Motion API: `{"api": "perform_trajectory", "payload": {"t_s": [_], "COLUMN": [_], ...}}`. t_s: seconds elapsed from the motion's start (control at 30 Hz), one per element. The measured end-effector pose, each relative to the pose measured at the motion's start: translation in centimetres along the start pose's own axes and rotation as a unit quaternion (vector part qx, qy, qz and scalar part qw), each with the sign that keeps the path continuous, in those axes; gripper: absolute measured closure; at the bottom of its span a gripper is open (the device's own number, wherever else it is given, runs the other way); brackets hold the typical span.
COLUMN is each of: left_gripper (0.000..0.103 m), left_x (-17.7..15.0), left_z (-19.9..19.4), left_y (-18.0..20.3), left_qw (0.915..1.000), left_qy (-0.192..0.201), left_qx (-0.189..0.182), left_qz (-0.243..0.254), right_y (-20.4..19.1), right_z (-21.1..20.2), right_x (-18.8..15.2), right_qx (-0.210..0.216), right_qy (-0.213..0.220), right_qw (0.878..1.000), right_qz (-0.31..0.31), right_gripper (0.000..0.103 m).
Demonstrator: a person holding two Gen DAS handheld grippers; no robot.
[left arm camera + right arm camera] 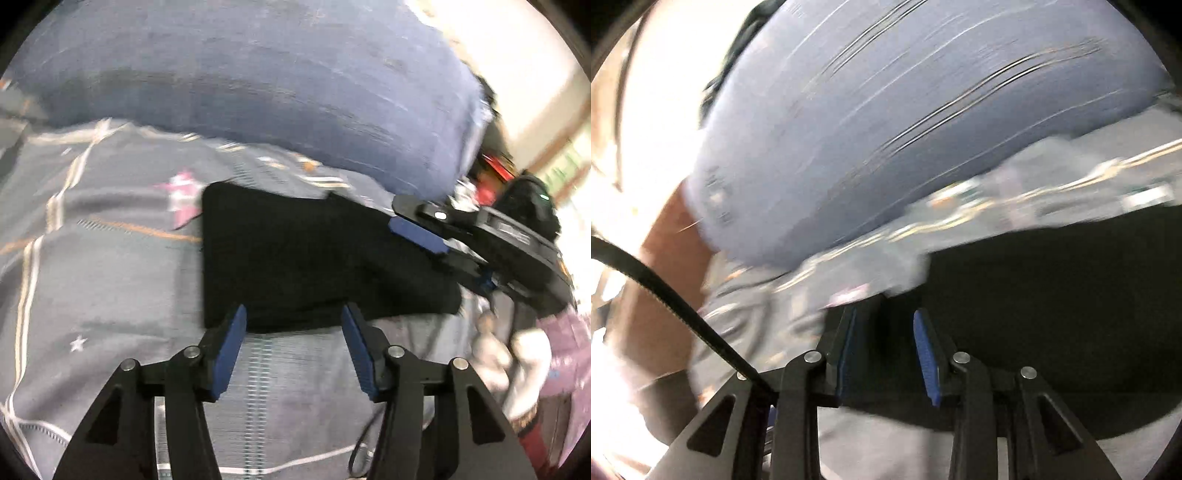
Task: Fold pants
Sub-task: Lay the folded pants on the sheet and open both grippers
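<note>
The black pants (295, 258) lie folded into a flat block on the grey patterned bed sheet (110, 277). My left gripper (293, 317) is open and empty at the pants' near edge, its blue pads (231, 350) apart. My right gripper (406, 218) shows in the left wrist view over the pants' right end. In the right wrist view the right gripper (884, 317) is open, its fingers over the black pants (1052, 295), with nothing between the pads (925, 354). Both views are motion-blurred.
A large blue pillow (277, 92) lies across the bed beyond the pants, also in the right wrist view (905, 129). A black cable (665, 302) crosses the left of the right wrist view. The person's pink sleeve (565, 350) is at the right.
</note>
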State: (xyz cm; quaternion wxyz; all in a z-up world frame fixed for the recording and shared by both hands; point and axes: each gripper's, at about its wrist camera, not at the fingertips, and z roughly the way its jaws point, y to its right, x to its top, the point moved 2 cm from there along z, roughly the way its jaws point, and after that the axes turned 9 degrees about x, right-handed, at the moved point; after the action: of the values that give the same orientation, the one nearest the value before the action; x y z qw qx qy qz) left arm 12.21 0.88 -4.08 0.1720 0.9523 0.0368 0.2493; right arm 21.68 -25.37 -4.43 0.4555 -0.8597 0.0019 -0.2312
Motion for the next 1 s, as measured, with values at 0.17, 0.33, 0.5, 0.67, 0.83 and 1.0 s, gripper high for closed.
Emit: {"api": "perform_trajectory", "payload": {"t_s": [0.17,0.33,0.5,0.67,0.83,1.0], "left_gripper": [0.05,0.05,0.049,0.049,0.041,0.037], "left_x": [0.4,1.3,1.6,0.8,-1.7,-3.7], "left_z": [0.7,3.5,5.2,1.3,-3.6,-5.1], "left_y": [-2.0,-3.1,-2.0,0.6,5.4,9.4], "left_qw": [0.9994,0.9989,0.997,0.9888,0.9687,0.9563], "left_qy": [-0.001,-0.018,-0.02,0.023,0.096,0.115], "left_qx": [0.025,0.034,0.073,0.133,0.195,0.22], "left_qz": [-0.025,-0.026,0.014,0.063,0.12,0.155], "right_y": [-1.2,4.3,6.5,4.7,4.4,4.3], "right_z": [6.5,7.3,4.4,0.1,-5.3,-9.0], "right_x": [-1.1,-1.6,-1.6,-2.1,-4.6,-7.6], "right_qx": [0.038,-0.033,-0.022,-0.082,-0.122,-0.164], "right_qy": [-0.06,-0.037,-0.015,0.028,0.071,0.127], "right_qw": [0.997,0.997,0.996,0.996,0.989,0.976], "right_qz": [0.014,0.051,0.083,0.004,-0.037,-0.071], "right_gripper": [0.067,0.089,0.09,0.063,0.058,0.052]}}
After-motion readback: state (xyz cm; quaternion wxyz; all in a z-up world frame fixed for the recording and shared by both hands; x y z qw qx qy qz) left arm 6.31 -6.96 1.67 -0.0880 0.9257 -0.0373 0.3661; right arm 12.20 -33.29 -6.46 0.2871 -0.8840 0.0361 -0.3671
